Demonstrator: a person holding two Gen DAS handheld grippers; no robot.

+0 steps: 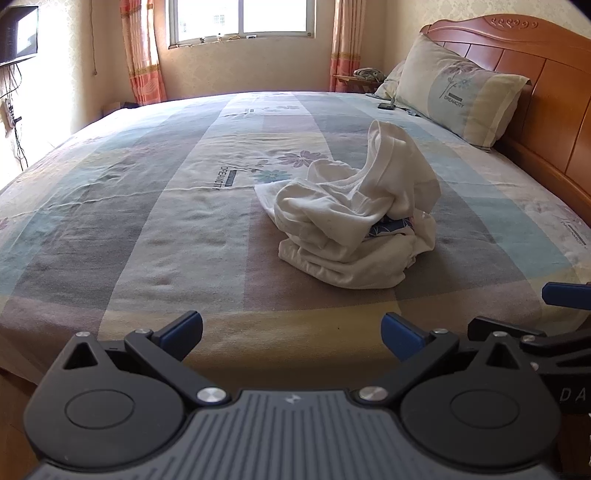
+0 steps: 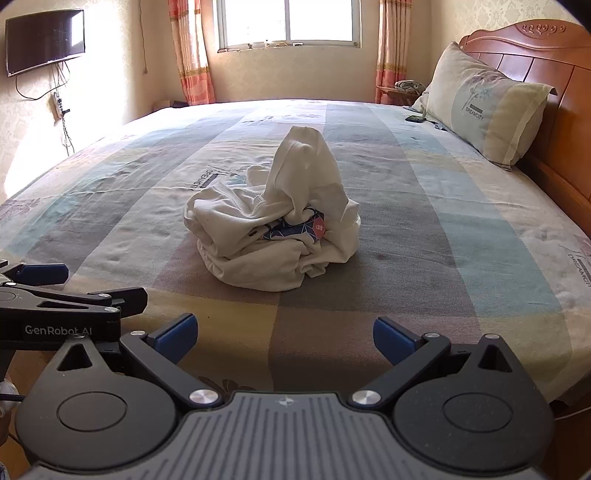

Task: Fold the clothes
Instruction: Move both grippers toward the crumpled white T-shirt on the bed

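Observation:
A crumpled white garment lies in a heap on the bed, with a blue and pink print showing in its folds and one part poking upward. My left gripper is open near the bed's front edge, well short of the heap, with nothing between its blue pads. My right gripper is open too, level with the left one and equally far from the garment. Each gripper shows at the edge of the other's view: the right gripper and the left gripper.
The bed has a striped floral sheet. A pillow leans on the wooden headboard at right, with a small dark phone-like object near it. A TV hangs on the left wall; a window is behind.

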